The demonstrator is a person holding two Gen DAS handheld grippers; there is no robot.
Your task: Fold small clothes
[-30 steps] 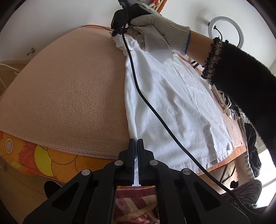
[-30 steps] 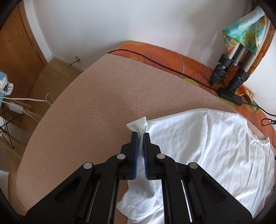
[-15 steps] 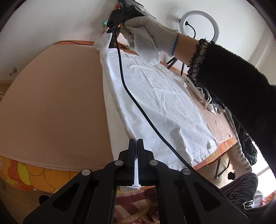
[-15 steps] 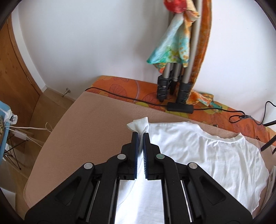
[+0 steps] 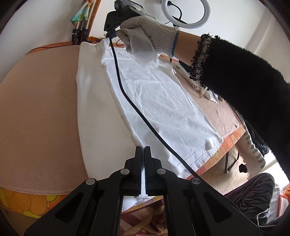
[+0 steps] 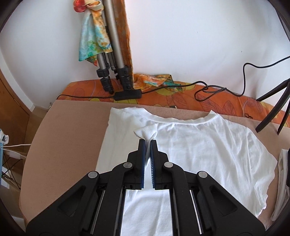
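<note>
A white t-shirt [image 5: 163, 101] lies on the tan blanket [image 5: 39, 109], its left side lifted and carried over the body. My left gripper [image 5: 143, 150] is shut on the shirt's hem edge near the bed's front. In the right wrist view my right gripper [image 6: 148, 143] is shut on a bunched tip of the shirt's [image 6: 199, 145] sleeve, held above the chest below the neckline. In the left wrist view a gloved hand [image 5: 146, 30] holds that right gripper at the far end of the fold, with a black cable [image 5: 137, 112] trailing across the shirt.
A folded tripod [image 6: 112, 69] with a coloured scarf stands at the bed's far edge beside a black power brick [image 6: 127, 94] and cables. A ring light [image 5: 186, 12] stands behind. More white clothes [image 5: 201, 87] lie to the right, near a black tripod leg [image 6: 271, 112].
Both grippers have carried the shirt's left edge rightward over its body, so the fold now covers more of the shirt. Both stayed shut on the cloth.
</note>
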